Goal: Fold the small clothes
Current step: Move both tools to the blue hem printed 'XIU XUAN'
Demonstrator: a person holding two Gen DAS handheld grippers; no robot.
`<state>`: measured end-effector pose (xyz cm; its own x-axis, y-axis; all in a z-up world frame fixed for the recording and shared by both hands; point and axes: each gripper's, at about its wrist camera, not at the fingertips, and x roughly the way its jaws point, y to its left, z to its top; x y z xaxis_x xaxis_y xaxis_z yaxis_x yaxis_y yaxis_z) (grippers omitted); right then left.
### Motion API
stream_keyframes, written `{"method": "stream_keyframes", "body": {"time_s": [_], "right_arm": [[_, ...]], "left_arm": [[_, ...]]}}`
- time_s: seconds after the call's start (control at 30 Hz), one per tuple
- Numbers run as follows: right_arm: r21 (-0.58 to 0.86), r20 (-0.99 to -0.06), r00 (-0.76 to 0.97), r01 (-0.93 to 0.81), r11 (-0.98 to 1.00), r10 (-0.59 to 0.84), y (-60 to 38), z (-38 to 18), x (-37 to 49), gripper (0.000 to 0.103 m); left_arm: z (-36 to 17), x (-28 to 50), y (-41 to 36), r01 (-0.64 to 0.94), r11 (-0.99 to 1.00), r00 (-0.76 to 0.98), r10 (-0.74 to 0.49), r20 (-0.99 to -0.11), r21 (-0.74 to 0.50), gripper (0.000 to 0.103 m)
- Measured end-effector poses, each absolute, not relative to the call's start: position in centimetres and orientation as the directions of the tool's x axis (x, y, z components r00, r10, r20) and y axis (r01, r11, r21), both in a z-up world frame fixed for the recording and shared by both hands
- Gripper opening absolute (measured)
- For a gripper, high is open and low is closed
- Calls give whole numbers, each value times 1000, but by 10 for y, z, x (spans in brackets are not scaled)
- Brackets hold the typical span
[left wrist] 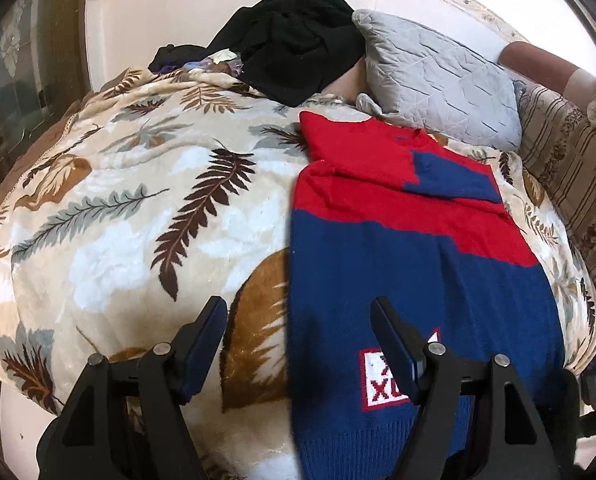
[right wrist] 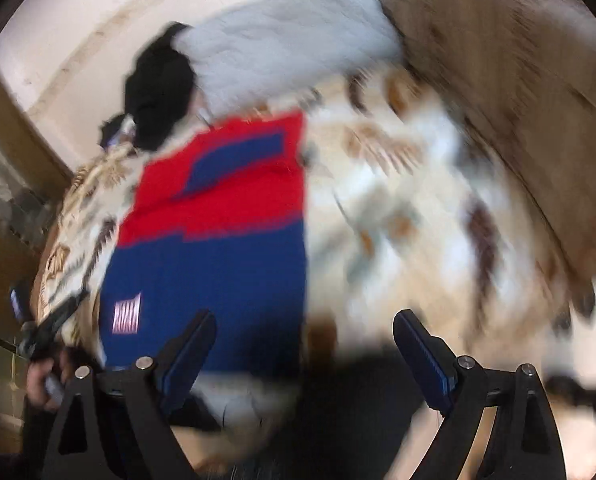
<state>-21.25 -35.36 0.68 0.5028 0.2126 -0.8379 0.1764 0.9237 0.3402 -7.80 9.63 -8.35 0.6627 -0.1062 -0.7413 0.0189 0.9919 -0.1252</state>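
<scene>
Knit sweater point(left wrist: 410, 256) lies flat on bed, below pillow point(left wrist: 438, 92): soft, limp, light; pinch hem corners. Left gripper point(left wrist: 298, 344), right gripper point(right wrist: 304, 344) released, empty.

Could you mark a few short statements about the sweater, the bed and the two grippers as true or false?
1. The sweater is red at the top and blue below. True.
2. The left gripper is clamped on the sweater. False: its jaws stand open with nothing pinched between them.
3. A grey pillow lies beyond the sweater's collar. True.
4. The blanket is plain white. False: it carries a leaf print.
5. The right gripper holds a black garment. False: its jaws are open and empty; the black clothes lie by the pillow.
</scene>
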Motion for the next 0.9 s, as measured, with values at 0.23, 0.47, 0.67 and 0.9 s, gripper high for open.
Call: {"method": "stream_keyframes", "body": {"time_s": [0.23,0.47,0.67,0.9], "right_arm": [[811,-571,441,172,560,692,-269,-94,-254,101],[527,-500,833,73,847,239,-277,-3,-190,102],[428,-658,687,4,904,309,-264,-41,-111,103],[398,-805,533,157,904,261,-325,-129,-113,103]], "left_arm": [[-88,-82,89,46,974,669,-194,-717,-221,76],[-95,-92,82,81,986,657,-164,-736,-148,80],[-97,-95,106,-25,983,653,-121,-748,-181,80],[-116,-104,106,-38,982,574,-128,-809,-183,80]]}}
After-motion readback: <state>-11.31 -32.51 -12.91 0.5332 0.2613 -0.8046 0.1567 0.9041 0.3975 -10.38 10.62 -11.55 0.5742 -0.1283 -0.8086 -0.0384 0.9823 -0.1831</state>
